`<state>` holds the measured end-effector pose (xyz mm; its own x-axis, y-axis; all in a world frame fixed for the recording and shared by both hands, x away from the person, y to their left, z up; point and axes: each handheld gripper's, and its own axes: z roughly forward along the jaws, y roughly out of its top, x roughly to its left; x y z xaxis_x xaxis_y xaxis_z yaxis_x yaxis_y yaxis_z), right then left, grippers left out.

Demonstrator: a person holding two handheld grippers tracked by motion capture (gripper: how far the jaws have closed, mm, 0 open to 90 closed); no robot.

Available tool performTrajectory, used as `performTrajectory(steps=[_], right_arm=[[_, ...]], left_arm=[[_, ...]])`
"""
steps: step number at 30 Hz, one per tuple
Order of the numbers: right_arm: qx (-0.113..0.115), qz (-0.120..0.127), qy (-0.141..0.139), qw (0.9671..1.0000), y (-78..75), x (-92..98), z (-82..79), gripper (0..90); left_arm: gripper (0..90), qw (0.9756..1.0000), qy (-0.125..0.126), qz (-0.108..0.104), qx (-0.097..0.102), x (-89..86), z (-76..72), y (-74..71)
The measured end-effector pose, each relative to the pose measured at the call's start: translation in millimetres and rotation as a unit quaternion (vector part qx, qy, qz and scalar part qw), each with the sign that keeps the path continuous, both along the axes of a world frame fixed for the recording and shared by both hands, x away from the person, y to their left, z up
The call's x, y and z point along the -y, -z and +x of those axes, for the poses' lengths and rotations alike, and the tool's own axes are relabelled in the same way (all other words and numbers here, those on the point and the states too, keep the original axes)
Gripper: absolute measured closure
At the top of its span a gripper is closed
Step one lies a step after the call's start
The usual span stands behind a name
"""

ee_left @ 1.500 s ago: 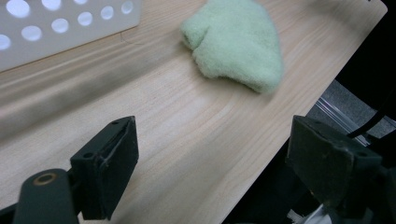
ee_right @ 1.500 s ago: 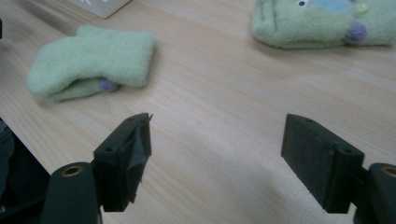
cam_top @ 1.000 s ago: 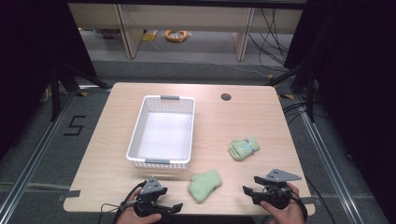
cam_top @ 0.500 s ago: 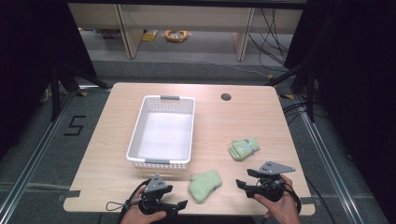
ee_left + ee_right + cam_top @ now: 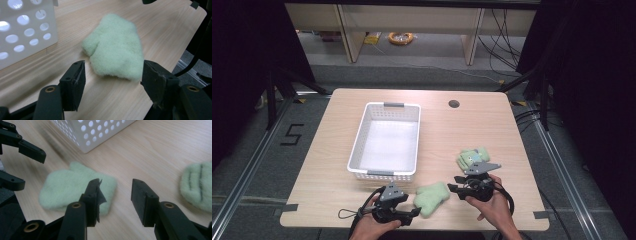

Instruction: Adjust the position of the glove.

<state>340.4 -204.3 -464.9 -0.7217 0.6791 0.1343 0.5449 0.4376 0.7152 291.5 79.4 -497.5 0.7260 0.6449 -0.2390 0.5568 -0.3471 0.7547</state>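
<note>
Change, right gripper: it had moved left and farther onto the table since a second earlier, ending close to the near mitten's right edge.
Change, left gripper: it had turned toward the near mitten from the near table edge.
Left hand: it came in over the near edge, holding its gripper low and pointing right; jaws stood wide apart with nothing between them, the mitten's cuff just beyond their tips.
Right hand: it held its gripper pointing left; jaws were open and empty.
Near mitten: pale green, flat on the table, between the two grippers.
Far mitten: green, lying right of the basket, just beyond the right gripper.
Basket: white, perforated, empty, on the table's left-centre.
</note>
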Motion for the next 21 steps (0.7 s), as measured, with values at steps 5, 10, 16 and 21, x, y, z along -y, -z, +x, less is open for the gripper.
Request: performTrajectory(steps=[5,10,16,21], right_arm=[[-0.006,-0.013,-0.016,0.9998,4.5,-12.9,10.3,63.6],[-0.013,-0.03,-0.026,0.9991,11.1,-23.3,20.5,64.2],[-0.023,-0.049,-0.036,0.9979,19.8,-30.4,28.9,64.8],[-0.033,-0.064,-0.038,0.9967,25.3,-35.0,32.0,66.5]], left_arm=[[39.1,0.9999,0.0,0.004,-0.014,6.6,5.4,3.3],[41.9,0.9998,-0.004,0.014,-0.016,11.4,9.7,5.5],[47.4,0.9993,0.0,0.037,-0.003,15.0,15.6,8.1],[52.0,0.999,0.007,0.044,-0.006,19.1,17.0,10.6]])
